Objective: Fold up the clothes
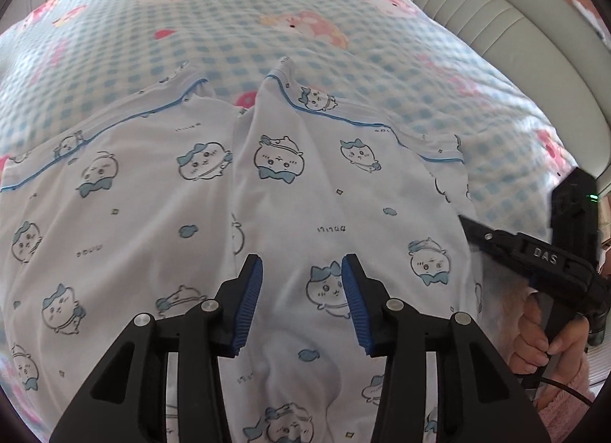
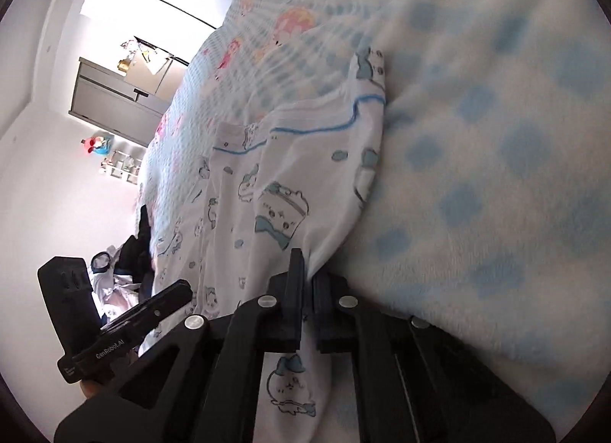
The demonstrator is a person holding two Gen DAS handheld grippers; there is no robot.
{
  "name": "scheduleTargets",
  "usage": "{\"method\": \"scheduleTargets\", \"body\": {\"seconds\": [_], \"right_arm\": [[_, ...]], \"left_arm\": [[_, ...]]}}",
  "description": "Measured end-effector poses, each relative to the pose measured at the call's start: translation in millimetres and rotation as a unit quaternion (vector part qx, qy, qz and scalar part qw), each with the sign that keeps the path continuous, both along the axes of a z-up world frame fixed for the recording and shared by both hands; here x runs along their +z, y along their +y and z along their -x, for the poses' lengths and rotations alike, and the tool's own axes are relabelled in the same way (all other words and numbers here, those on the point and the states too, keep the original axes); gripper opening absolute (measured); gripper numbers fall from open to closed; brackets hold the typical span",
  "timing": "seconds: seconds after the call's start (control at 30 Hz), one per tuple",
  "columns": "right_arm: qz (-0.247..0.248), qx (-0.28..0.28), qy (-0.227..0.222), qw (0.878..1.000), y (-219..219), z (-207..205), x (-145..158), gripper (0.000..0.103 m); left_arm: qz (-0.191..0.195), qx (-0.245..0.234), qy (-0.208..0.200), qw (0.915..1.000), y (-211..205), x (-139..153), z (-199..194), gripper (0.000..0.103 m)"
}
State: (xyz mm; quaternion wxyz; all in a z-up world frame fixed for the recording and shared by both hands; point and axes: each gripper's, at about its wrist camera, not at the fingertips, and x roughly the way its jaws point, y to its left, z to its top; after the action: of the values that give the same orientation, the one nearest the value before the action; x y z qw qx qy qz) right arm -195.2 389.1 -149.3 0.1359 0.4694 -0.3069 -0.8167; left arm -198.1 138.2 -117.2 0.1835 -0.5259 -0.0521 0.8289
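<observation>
One checked blanket under pyjamas

Garment lies spread on blanket covering bed. Headboard behind blanket, far right. Left gripper above garment's near part. Right gripper at garment's right edge, fabric between jaws.
</observation>
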Motion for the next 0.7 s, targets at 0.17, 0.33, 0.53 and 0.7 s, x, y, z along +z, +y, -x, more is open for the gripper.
{"method": "scheduleTargets", "body": {"seconds": [0.17, 0.33, 0.53, 0.7], "right_arm": [[-0.093, 0.002, 0.042, 0.995, -5, -17, 38, 0.001], [-0.127, -0.008, 0.008, 0.992, 14, -18, 22, 0.001], [-0.118, -0.06, 0.015, 0.991, 56, -27, 27, 0.001], [-0.074, -0.018, 0.035, 0.997, 55, -16, 48, 0.017]], "left_arm": [[0.003, 0.001, -0.009, 1.0, 0, -12, 4, 0.046], [0.033, -0.007, -0.029, 0.999, 0, -41, 7, 0.046], [0.032, 0.003, -0.041, 0.9986, -13, -35, 4, 0.045], [-0.005, -0.007, -0.019, 0.9998, -15, 8, 23, 0.051]]}}
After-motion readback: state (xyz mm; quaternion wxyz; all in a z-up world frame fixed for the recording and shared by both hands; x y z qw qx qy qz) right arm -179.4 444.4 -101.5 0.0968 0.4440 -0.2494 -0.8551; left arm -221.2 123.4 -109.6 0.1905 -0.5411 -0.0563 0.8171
